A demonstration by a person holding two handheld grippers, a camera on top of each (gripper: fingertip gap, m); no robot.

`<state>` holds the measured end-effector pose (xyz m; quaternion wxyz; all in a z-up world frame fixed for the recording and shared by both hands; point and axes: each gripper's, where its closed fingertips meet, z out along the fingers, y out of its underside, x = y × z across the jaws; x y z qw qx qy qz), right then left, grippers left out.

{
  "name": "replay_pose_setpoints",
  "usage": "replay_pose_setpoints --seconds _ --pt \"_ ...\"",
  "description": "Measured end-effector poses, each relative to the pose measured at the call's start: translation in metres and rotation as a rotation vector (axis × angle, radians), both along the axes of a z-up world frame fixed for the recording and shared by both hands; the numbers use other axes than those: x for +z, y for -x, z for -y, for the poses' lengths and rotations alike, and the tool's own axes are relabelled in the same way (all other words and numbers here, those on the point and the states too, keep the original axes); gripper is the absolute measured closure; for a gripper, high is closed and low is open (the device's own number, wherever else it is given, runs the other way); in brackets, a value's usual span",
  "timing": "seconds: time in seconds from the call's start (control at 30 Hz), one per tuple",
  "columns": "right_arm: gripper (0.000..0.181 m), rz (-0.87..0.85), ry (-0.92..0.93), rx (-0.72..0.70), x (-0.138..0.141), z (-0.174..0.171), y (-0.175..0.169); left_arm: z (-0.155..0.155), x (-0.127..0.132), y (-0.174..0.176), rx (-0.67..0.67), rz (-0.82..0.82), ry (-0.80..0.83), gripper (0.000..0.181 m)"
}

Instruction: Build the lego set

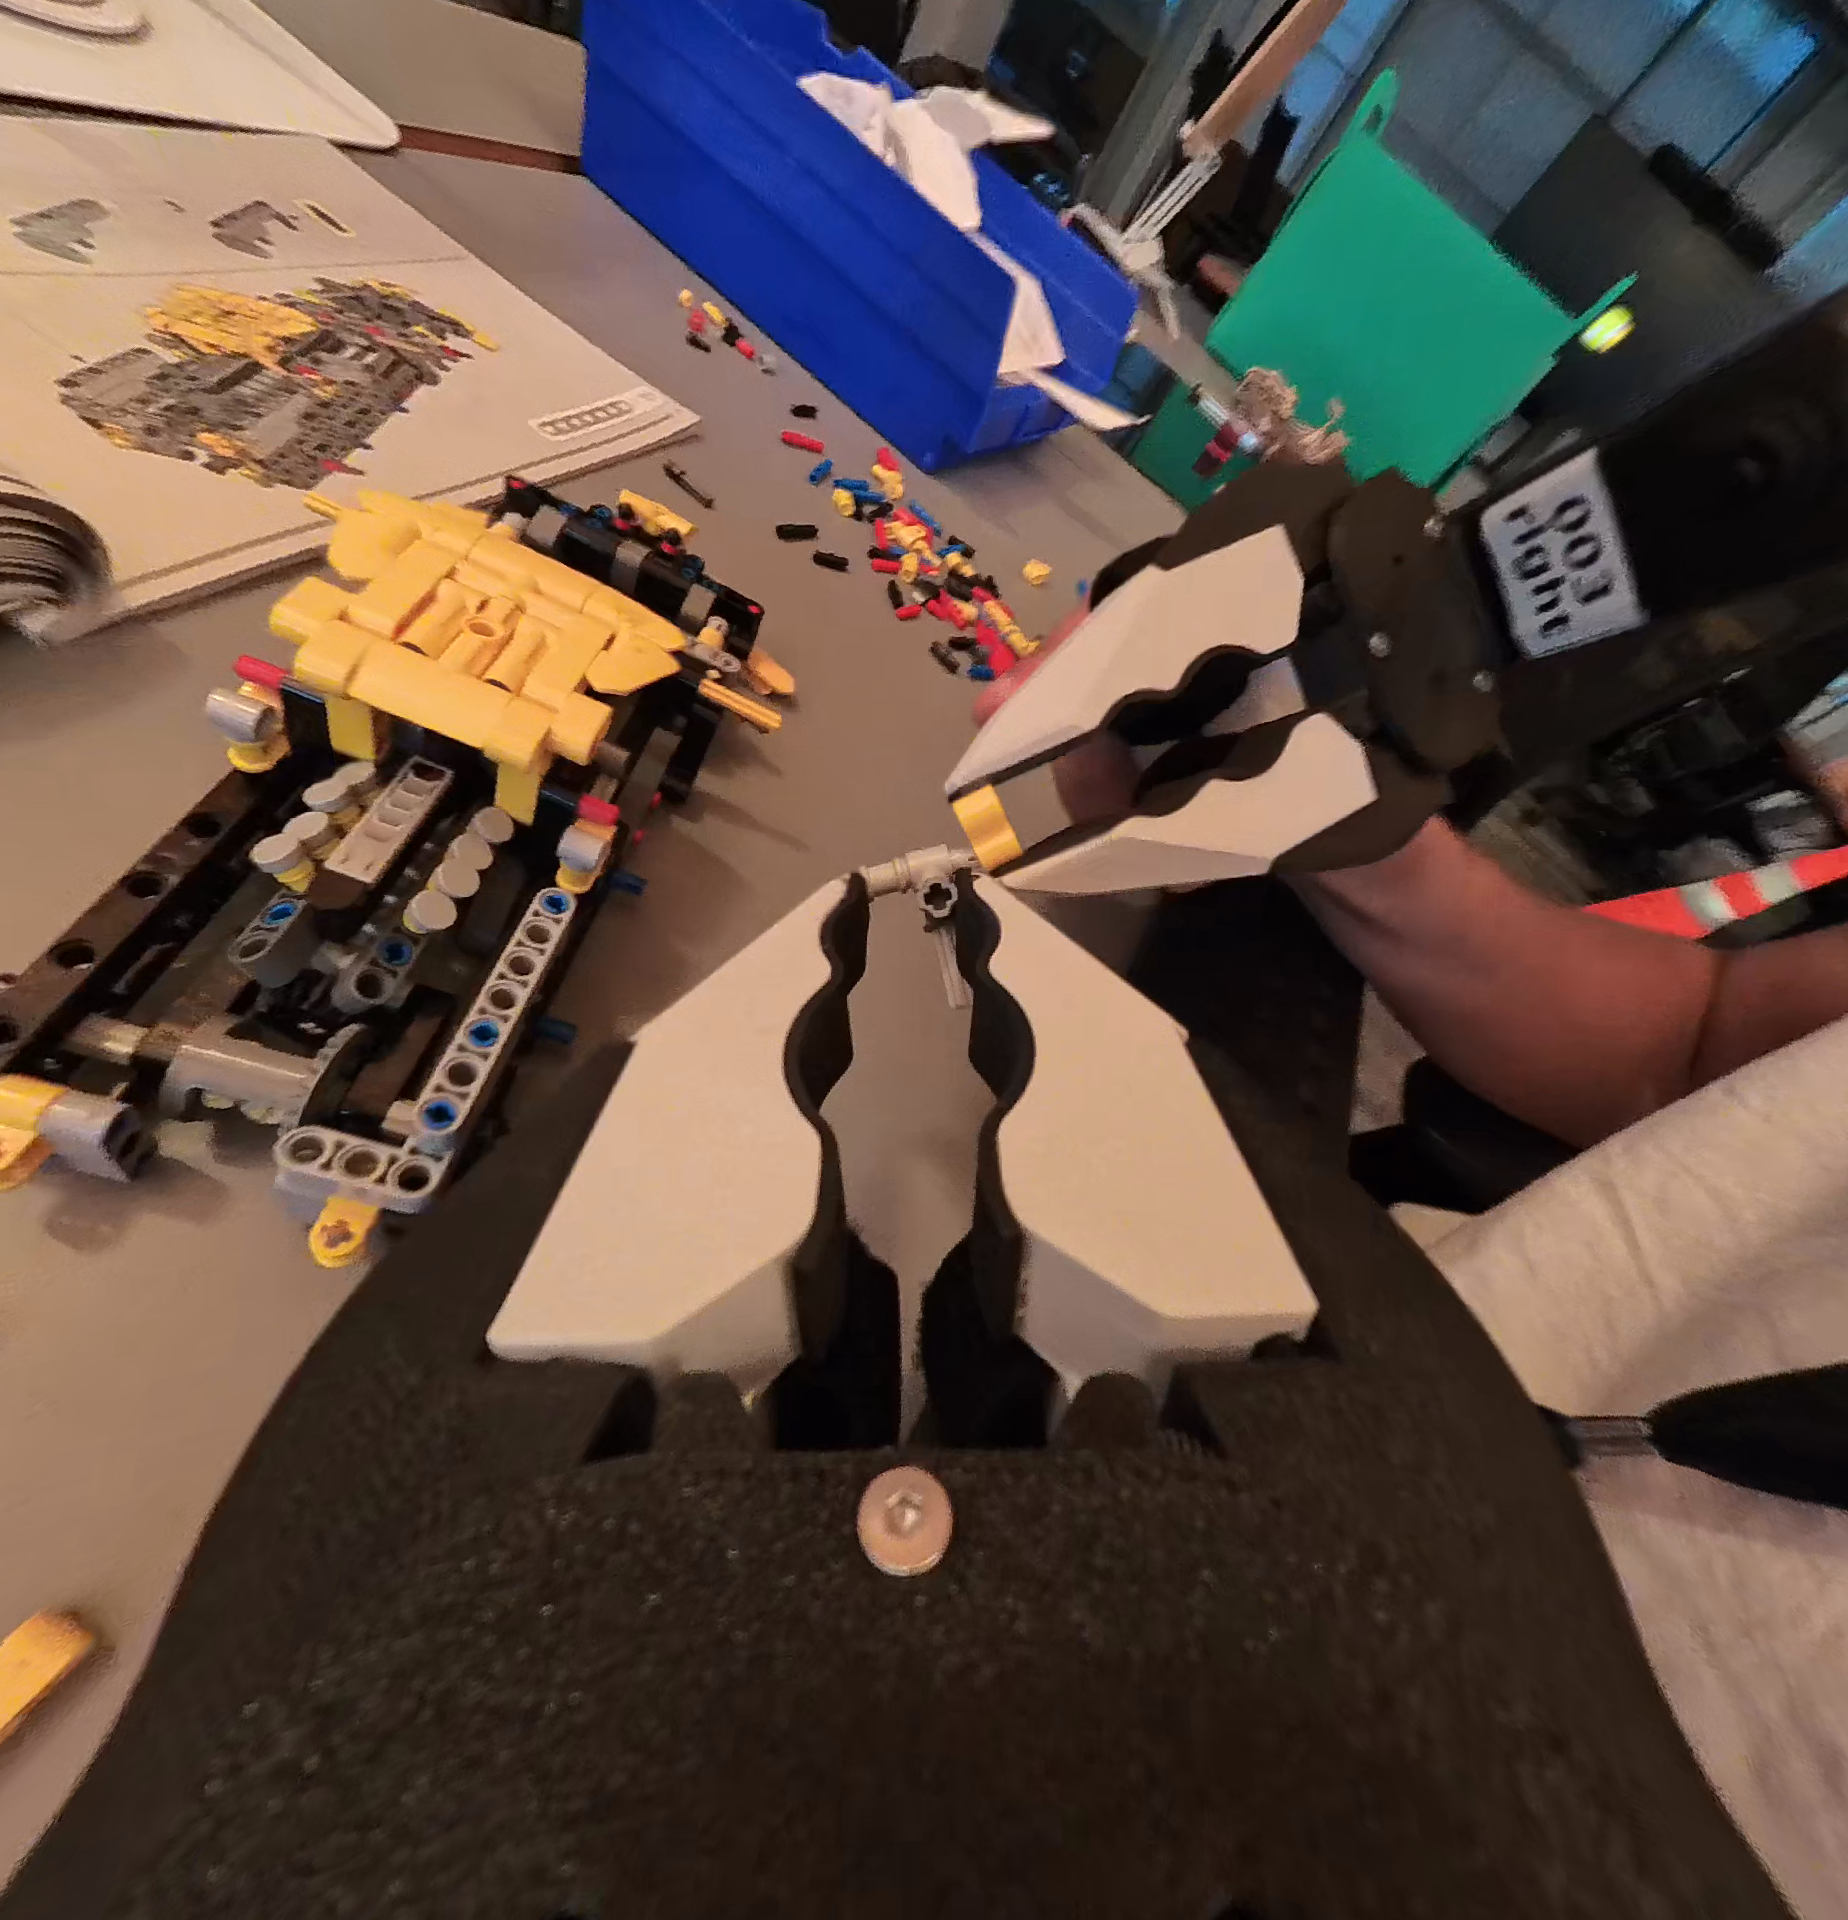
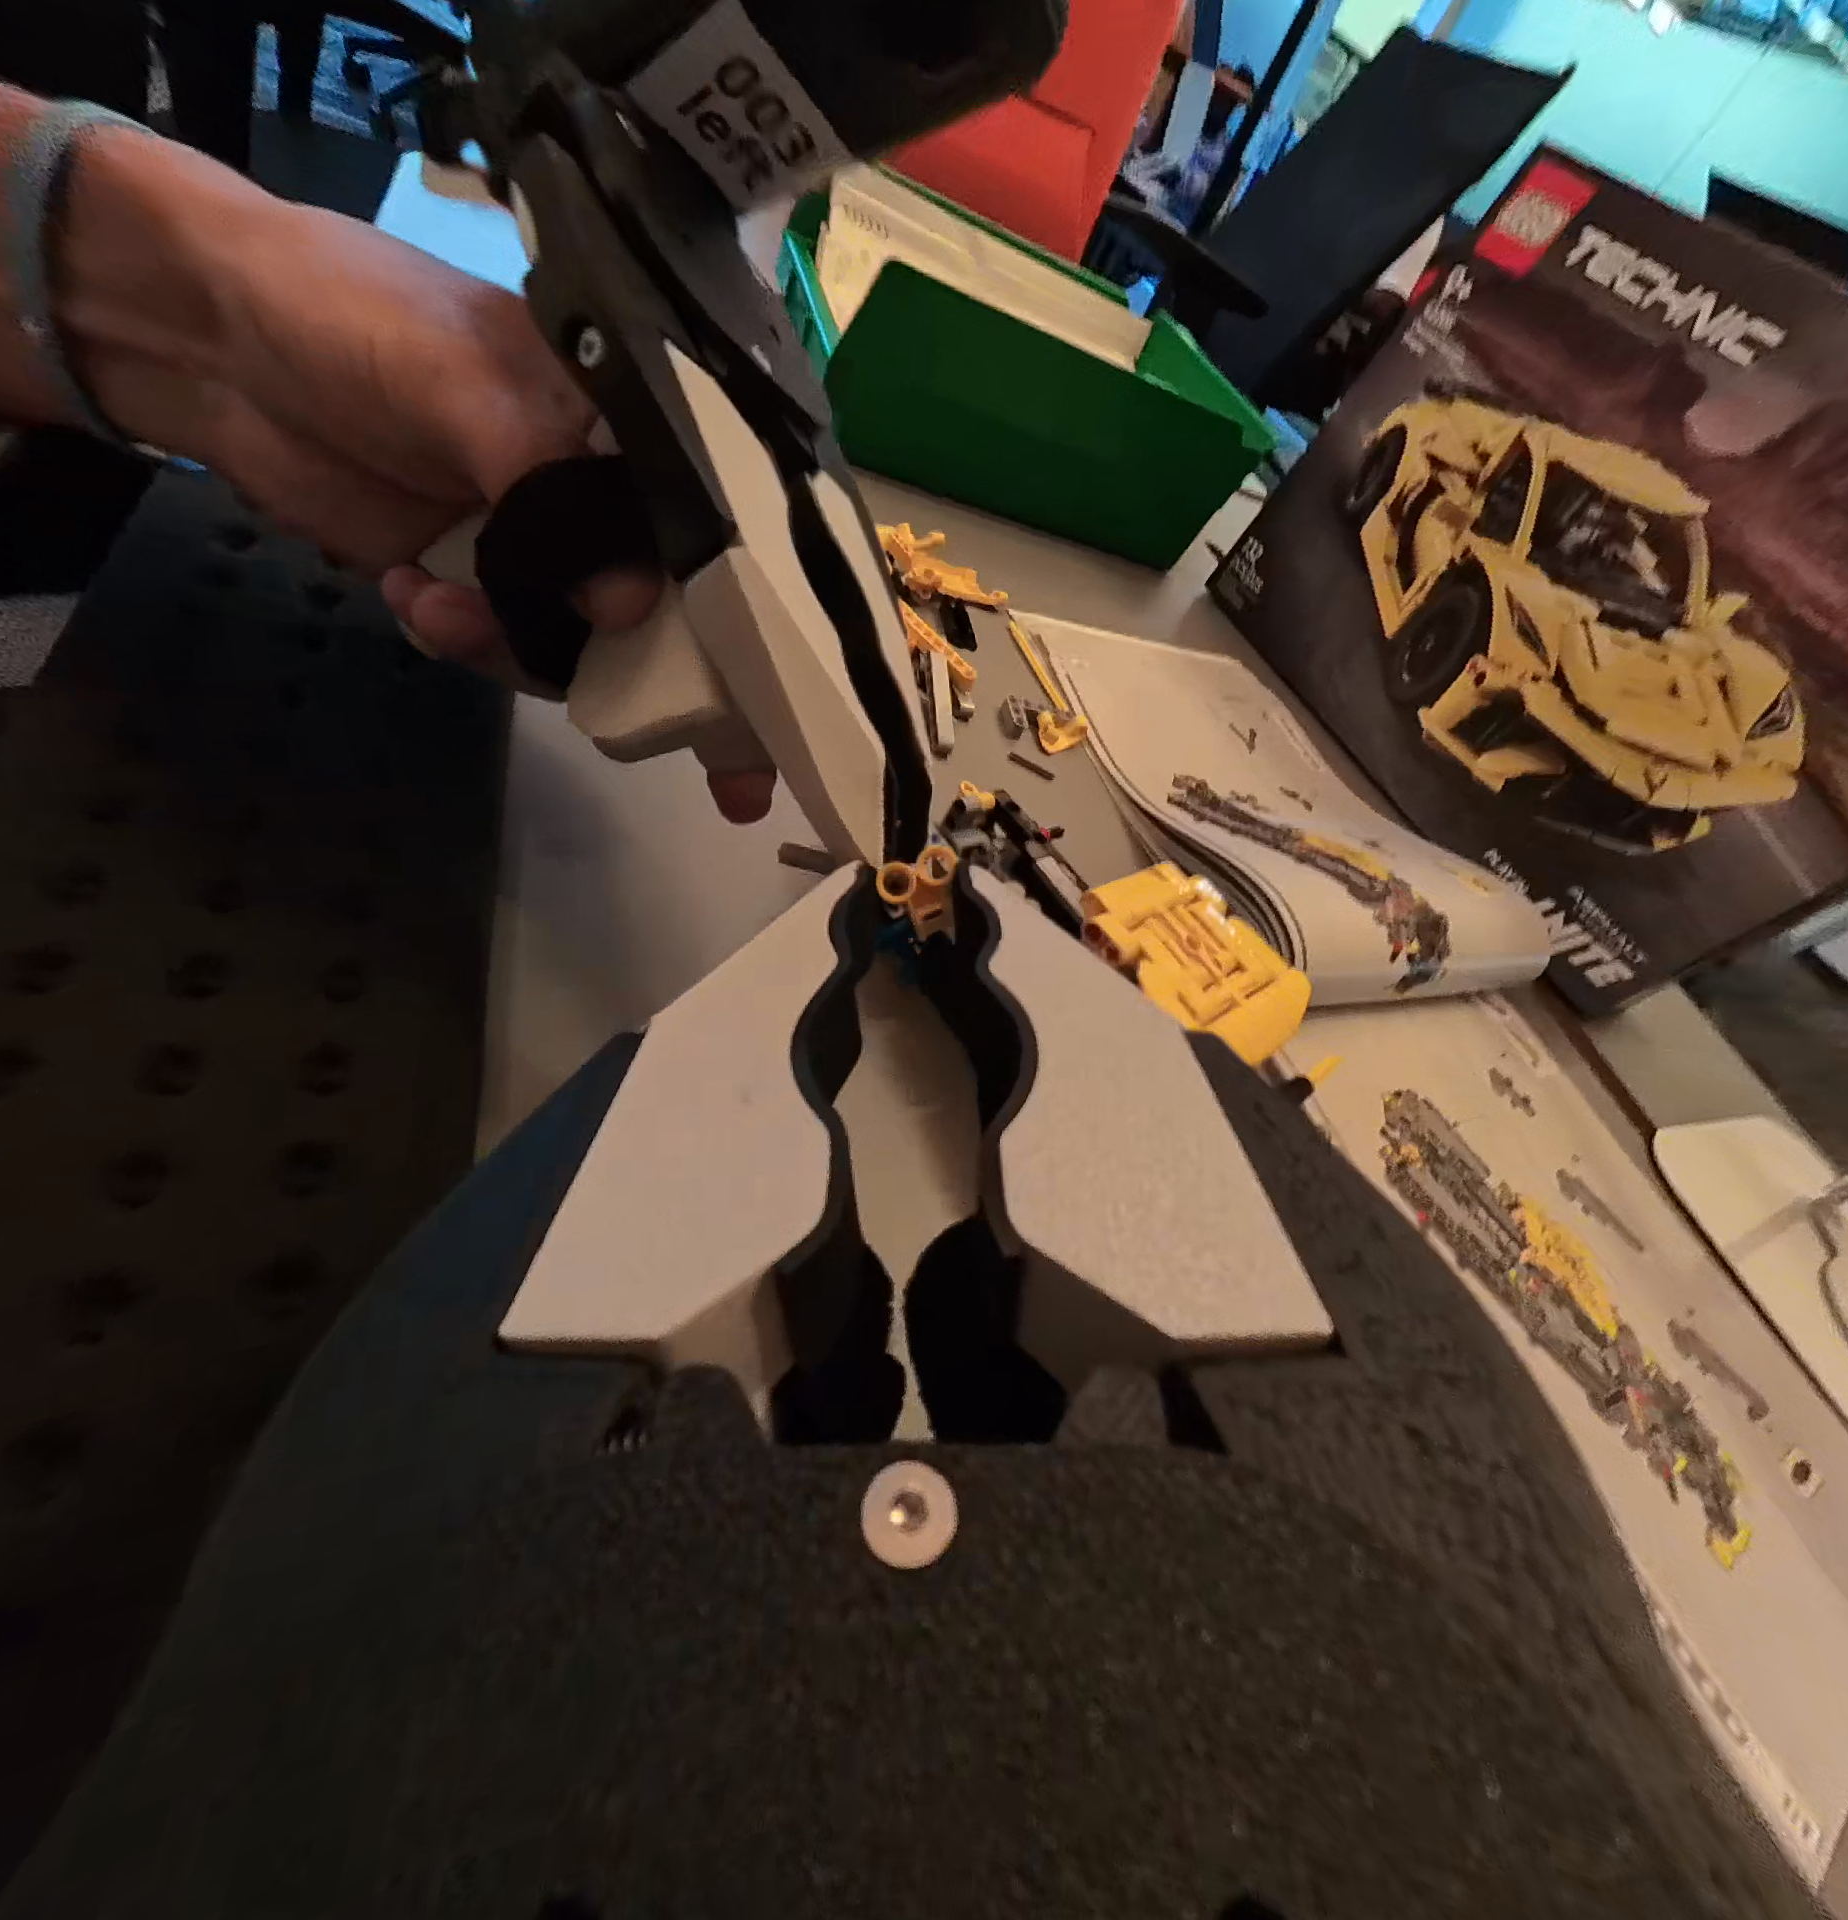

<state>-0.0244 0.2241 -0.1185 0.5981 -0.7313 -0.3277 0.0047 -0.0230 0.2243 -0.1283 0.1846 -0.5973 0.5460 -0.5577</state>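
My left gripper is shut on a small grey connector with a thin axle hanging between the fingers. My right gripper comes in from the right, shut on a small yellow connector that touches the grey piece's end. In the right wrist view my right gripper pinches the yellow connector, and the left gripper meets it from above. The partly built car chassis, with a yellow top and a black and grey frame, lies on the table to the left; it also shows in the right wrist view.
An open instruction booklet lies behind the chassis. Loose coloured pins are scattered by a blue bin. A green bin, the set's box and loose yellow and grey parts stand farther back. A yellow beam lies near left. The tips of both grippers are at nearly the same place. My left tips are roughly 15 centimeters from the yellow beam.
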Motion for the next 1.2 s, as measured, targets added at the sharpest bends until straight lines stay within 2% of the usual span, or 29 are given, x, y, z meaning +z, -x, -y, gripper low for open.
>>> replay_pose_setpoints --seconds 0.27,0.4,0.6,0.8,0.93,1.1,1.2 --pt "0.167 0.123 -0.079 -0.005 -0.001 0.001 0.006 0.002 -0.001 0.005 -0.026 0.038 0.107 0.164" --pt "0.167 0.034 -0.093 -0.023 0.007 -0.001 0.005 0.002 0.006 0.005 -0.035 0.079 0.196 0.165" --pt "0.167 -0.003 -0.087 -0.064 0.006 -0.001 0.005 0.001 0.007 0.005 -0.019 0.095 0.176 0.165" --pt "0.167 -0.078 0.033 -0.180 -0.001 -0.010 0.000 -0.008 -0.001 0.001 0.025 0.058 0.200 0.165" --pt "0.158 -0.157 0.078 -0.157 -0.005 -0.011 0.001 -0.009 -0.004 0.000 0.011 0.030 0.281 0.164" --pt "0.156 -0.210 0.104 -0.137 -0.005 -0.011 0.001 -0.007 -0.003 0.000 0.001 0.031 0.300 0.164" --pt "0.151 -0.354 0.131 -0.099 -0.001 -0.008 -0.001 -0.006 0.004 0.002 -0.015 0.076 0.297 0.164"
